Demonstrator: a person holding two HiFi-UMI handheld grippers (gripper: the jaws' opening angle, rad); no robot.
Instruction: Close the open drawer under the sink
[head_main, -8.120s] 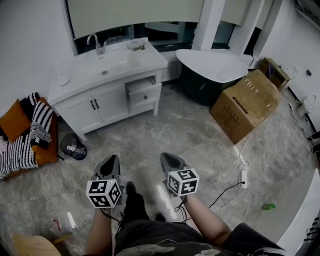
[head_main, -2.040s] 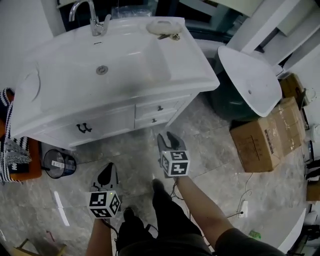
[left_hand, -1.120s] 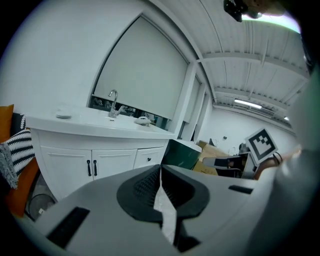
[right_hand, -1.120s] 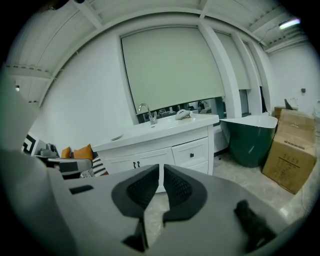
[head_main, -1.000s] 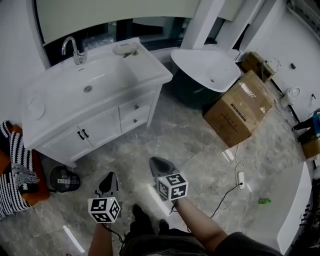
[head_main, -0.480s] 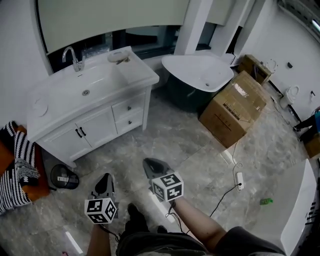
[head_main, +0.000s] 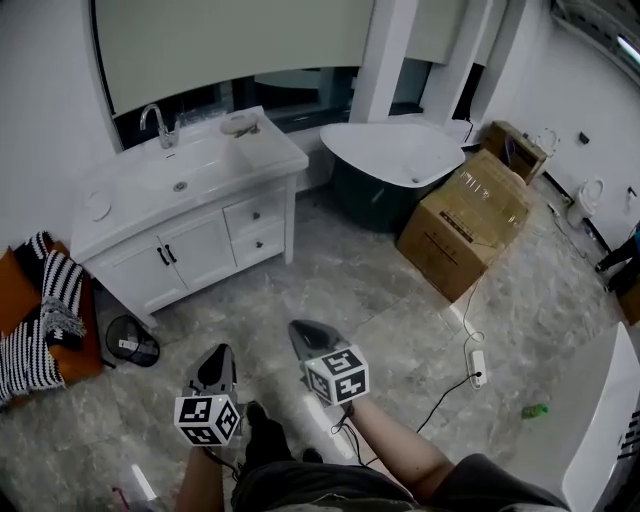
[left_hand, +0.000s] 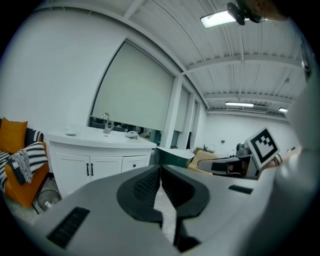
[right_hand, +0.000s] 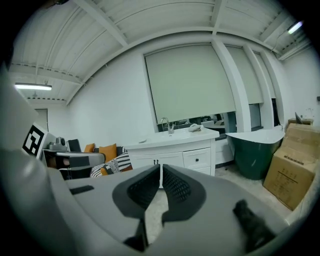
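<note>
Drawer (head_main: 253, 213), upper left, looks flush: prob. done. Left gripper (head_main: 222, 352), right gripper (head_main: 298, 329) jaws closed, empty; check seam, no re-push.

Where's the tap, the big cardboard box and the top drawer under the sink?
tap (head_main: 165, 132): head view, on its upright stem.
cardboard box (head_main: 470, 215): head view, on its top face.
top drawer (head_main: 256, 213): head view, on its white front, by the knob.

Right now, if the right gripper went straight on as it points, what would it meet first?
Probably the white vanity, near its cabinet doors; nothing stands between. The right gripper tilts slightly down, so the floor might come first.
</note>
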